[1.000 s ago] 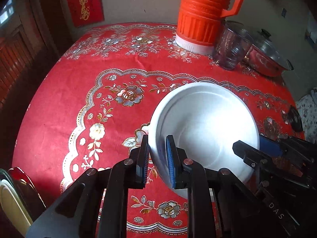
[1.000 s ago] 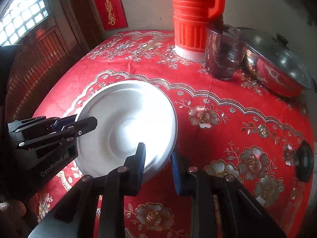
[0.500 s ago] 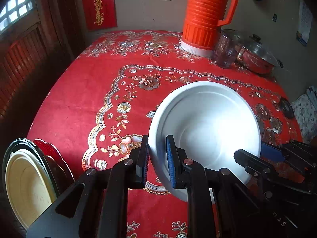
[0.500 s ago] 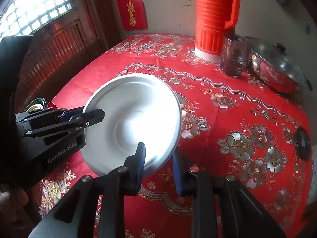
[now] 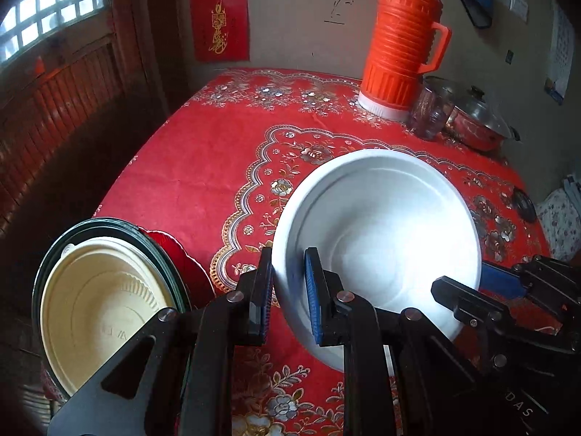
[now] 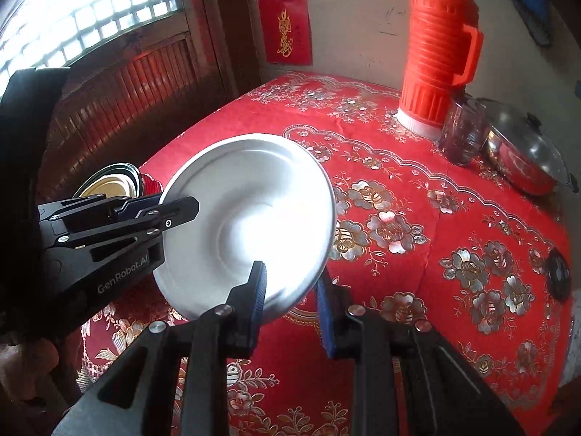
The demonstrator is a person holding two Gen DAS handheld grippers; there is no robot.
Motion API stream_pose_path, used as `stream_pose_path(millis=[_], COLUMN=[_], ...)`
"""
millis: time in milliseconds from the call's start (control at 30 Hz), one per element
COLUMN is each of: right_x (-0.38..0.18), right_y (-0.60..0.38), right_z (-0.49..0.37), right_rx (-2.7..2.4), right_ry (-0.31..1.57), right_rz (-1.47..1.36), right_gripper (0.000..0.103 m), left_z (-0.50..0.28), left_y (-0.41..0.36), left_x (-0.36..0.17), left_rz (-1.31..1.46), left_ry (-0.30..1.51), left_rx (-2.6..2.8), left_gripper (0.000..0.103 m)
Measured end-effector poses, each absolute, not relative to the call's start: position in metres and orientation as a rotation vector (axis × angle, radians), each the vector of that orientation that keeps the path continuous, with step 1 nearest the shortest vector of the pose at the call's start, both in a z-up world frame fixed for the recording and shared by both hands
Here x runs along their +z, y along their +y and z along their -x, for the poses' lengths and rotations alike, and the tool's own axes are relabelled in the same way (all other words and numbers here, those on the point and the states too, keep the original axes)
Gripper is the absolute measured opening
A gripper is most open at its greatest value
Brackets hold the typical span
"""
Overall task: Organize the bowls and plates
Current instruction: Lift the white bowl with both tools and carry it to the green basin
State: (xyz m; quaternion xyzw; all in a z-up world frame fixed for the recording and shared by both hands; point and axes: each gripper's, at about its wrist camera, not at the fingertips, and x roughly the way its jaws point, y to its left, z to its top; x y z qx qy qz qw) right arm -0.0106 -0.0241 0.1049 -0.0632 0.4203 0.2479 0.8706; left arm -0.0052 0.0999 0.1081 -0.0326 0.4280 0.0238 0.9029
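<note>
Wide white bowl [image 5: 377, 247]: near rim hidden behind left jaws.
Red scalloped plate [image 5: 181, 258]: mostly covered by dark-rimmed bowl stack [image 5: 105, 301].
Tall orange ribbed thermos [image 6: 439, 47]: top cut off.
Small dark round object [image 6: 558, 273]: unidentifiable.

A white bowl [image 5: 377, 239] is tilted above the counter's [image 5: 203, 167] red floral cloth. At the counter's near left edge, a cream bowl [image 5: 98, 305] nests in a dark-rimmed stack [image 5: 109, 225] beside a red plate [image 5: 181, 258].
</note>
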Motion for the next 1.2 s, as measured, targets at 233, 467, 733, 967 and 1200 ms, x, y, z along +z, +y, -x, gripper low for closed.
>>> stream_pose_path(millis=[233, 467, 733, 967, 1200], right_x=[0.113, 0.123, 0.136, 0.132, 0.122], right_y=[0.001, 0.026, 0.048, 0.079, 0.114], right_z=[0.022, 0.03, 0.037, 0.041, 0.049], right_rx=[0.561, 0.606, 0.65, 0.711, 0.774], right_ry=[0.855, 0.829, 0.795, 0.803, 0.819], right_rz=[0.168, 0.199, 0.227, 0.276, 0.325], right_gripper=[0.029, 0.038, 0.038, 0.038, 0.038], left_z=[0.023, 0.039, 0.055, 0.075, 0.096], left_y=[0.126, 0.149, 0.177, 0.21, 0.239], left_x=[0.117, 0.131, 0.143, 0.137, 0.128], left_rz=[0.089, 0.115, 0.139, 0.167, 0.187], left_ry=[0.861, 0.826, 0.792, 0.8, 0.805], left_rx=[0.085, 0.117, 0.145, 0.194, 0.254], left_gripper=[0.017, 0.017, 0.017, 0.017, 0.017])
